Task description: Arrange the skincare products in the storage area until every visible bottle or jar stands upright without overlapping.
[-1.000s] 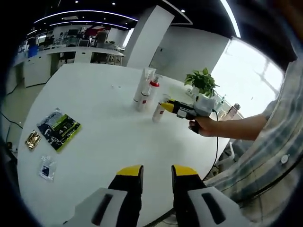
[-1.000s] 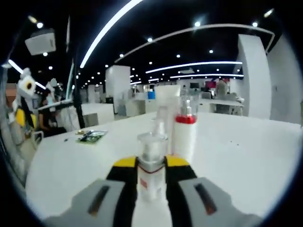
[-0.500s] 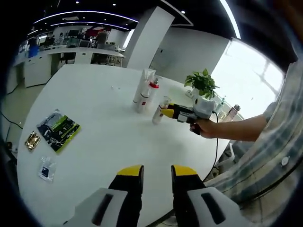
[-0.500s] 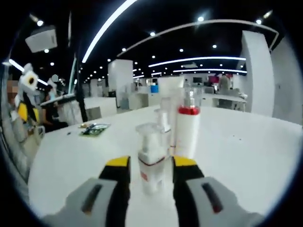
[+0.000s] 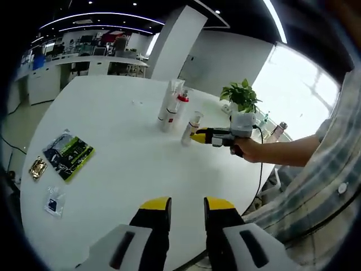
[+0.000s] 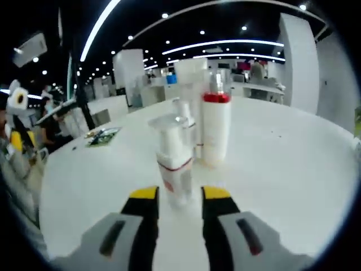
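Left gripper (image 5: 179, 206): hung over the near edge of the white surface (image 5: 124, 169), jaws a narrow gap apart and holding nothing.
Right gripper (image 6: 179, 195): jaws stood spread with nothing between them, tips just short of the small bottle; in the left gripper view it (image 5: 198, 136) sat in a person's hand (image 5: 248, 149), its yellow tips just beside that bottle.
Small bottle (image 6: 172, 161): stood upright on the surface with a clear cap and a red band, free of the jaws; seen at (image 5: 190, 129) in the left gripper view.
Red-collared bottle (image 6: 215, 129): white, upright, just behind and to the right of the small bottle, close to it.
Tall white tube (image 5: 167, 102): upright at the back of the cluster, beside the red-collared bottle.
Packets: a green-and-black packet (image 5: 67, 154) lay flat well apart to the left, a gold one (image 5: 38, 167) and a clear pouch (image 5: 54, 202) near it.
Potted plant (image 5: 241, 100): stood at the far edge of the surface beyond the hand.
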Demonstrator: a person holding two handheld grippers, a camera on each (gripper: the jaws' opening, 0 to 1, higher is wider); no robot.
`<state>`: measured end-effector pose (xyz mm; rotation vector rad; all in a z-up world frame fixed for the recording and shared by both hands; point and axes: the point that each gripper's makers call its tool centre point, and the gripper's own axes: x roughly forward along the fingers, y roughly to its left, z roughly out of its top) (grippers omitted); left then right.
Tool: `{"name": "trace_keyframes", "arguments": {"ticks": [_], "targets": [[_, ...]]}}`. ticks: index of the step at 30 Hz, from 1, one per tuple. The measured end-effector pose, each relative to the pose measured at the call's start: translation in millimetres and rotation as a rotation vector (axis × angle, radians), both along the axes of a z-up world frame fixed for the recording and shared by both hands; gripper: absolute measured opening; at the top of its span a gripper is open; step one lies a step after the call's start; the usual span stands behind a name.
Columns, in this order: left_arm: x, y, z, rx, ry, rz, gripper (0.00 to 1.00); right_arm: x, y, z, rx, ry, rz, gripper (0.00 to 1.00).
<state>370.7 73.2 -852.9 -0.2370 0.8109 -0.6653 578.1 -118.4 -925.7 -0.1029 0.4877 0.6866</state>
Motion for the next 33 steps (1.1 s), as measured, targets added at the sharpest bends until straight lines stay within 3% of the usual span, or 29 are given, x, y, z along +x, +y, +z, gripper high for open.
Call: {"name": "trace_keyframes", "arguments": {"ticks": [5, 16, 33], "targets": [[0.3, -0.1, -2.6, 0.002, 0.009, 0.004, 0.24, -3.5, 4.2, -4.8, -0.002, 0.062, -0.032, 0.27], [2.2, 1.3, -5.7, 0.006, 0.02, 0.008, 0.24, 7.7, 5.7, 1.2, 0.033, 0.087, -0.114, 0.24], [0.2, 8.7, -9.4, 0.008, 0.033, 0.025, 0.24, 24.0, 2.6, 4.6, -0.003, 0.053, -0.112, 0.19]]}}
